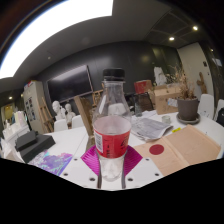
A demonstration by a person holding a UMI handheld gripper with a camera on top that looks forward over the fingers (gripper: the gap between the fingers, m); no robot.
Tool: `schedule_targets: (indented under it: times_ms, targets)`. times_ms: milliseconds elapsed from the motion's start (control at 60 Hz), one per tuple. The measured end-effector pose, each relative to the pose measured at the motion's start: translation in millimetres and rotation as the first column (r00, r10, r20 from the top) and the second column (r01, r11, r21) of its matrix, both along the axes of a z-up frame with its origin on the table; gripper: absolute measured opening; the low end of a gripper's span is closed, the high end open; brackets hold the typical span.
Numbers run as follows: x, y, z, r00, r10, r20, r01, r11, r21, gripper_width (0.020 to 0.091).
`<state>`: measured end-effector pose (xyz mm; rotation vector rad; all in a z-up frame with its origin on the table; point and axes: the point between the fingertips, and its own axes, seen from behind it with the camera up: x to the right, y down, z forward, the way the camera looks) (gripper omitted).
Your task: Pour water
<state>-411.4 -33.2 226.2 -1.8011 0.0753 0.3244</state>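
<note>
A clear plastic bottle [112, 112] with a black cap and a red label stands upright between my fingers. Its clear lower part shows below the label. Both magenta pads [92, 160] press against its sides at the label's lower edge, so my gripper [112, 160] is shut on the bottle. I cannot tell whether the bottle's base rests on the white table [75, 140] or hangs just above it. No cup or other vessel shows near the bottle.
A brown paper folder [185, 148] with a red dot lies to the right of the fingers. A purple book [50, 162] lies to the left. Beyond are printed papers [150, 127], a dark plant pot [188, 108], cardboard boxes [165, 98] and white chairs [62, 112].
</note>
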Motion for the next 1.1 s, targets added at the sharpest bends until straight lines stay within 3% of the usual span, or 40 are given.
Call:
schedule_targets:
  times_ms: [250, 383, 517, 717, 983, 1100]
  targets:
    - [-144.5, 50.4, 41.7, 0.874, 0.108, -0.474, -0.131, 0.991, -0.015, 0.0257]
    - [-198.8, 85.3, 39.2, 0.679, 0.064, -0.731, -0.192, 0.977, -0.093, 0.0259]
    - [-231.6, 117.2, 30.0, 0.385, -0.069, -0.92, -0.265, 0.947, -0.182, 0.0257]
    - [-231.4, 163.1, 1.6, 0.078, -0.241, -0.967, -0.306, 0.918, -0.253, 0.0258]
    - [-215.1, 181.4, -31.6, -0.137, -0.357, -0.924, -0.338, 0.894, -0.295, 0.0258]
    - [-215.2, 180.3, -39.1, -0.155, -0.373, -0.915, -0.354, 0.885, -0.301, 0.0257]
